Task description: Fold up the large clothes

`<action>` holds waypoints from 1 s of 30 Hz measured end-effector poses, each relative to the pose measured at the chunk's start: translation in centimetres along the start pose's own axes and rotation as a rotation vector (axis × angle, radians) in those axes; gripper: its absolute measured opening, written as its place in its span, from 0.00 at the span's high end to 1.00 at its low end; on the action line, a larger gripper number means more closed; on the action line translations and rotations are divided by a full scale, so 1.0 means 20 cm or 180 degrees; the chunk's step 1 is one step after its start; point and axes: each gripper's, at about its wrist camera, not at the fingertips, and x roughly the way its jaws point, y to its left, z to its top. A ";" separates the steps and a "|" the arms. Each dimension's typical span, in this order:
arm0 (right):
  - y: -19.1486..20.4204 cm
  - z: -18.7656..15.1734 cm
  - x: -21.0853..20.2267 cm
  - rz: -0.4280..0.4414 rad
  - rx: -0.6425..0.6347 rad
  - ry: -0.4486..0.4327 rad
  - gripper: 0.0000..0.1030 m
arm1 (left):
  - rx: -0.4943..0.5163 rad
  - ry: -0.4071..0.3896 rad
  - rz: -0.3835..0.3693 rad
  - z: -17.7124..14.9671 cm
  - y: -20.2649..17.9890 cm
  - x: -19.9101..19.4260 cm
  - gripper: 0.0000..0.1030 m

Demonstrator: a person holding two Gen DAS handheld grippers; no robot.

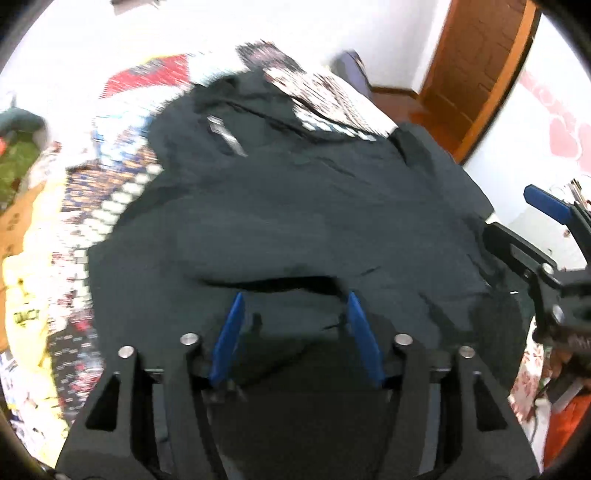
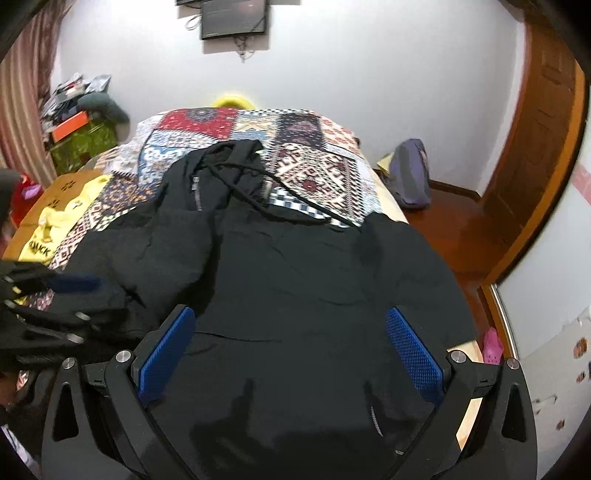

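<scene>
A black hoodie is spread over a patterned quilt on a bed, its hood toward the far wall and its right side reaching the bed's edge. Open wooden floor is seen beyond that edge, up to a door; a yellow cloth lies by the left edge. The left tongs are held apart just above the hem, with nothing clamped; their view is blurred. The right tongs are spread wide over the cloth, gripping nothing. A drawstring and a wall screen are shown only by the right view.
</scene>
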 end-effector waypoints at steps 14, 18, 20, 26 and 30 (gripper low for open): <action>0.56 0.10 0.24 0.0472 -0.1045 0.0251 0.00 | -0.0688 -0.0139 0.0787 -0.26 0.67 -0.21 0.37; 0.71 0.11 0.36 0.0541 -0.1359 0.0393 0.02 | -0.0803 -0.0068 0.0840 -0.34 0.76 -0.17 0.37; 0.77 0.12 0.44 0.0551 -0.1476 0.0479 0.02 | -0.0871 -0.0015 0.0803 -0.37 0.79 -0.14 0.37; 0.89 0.12 0.63 0.0532 -0.1635 0.0744 0.30 | -0.0959 0.0111 0.0723 -0.45 0.83 -0.06 0.37; 0.89 0.10 0.68 0.0485 -0.1647 0.0795 0.47 | -0.0988 0.0193 0.0658 -0.47 0.83 0.00 0.37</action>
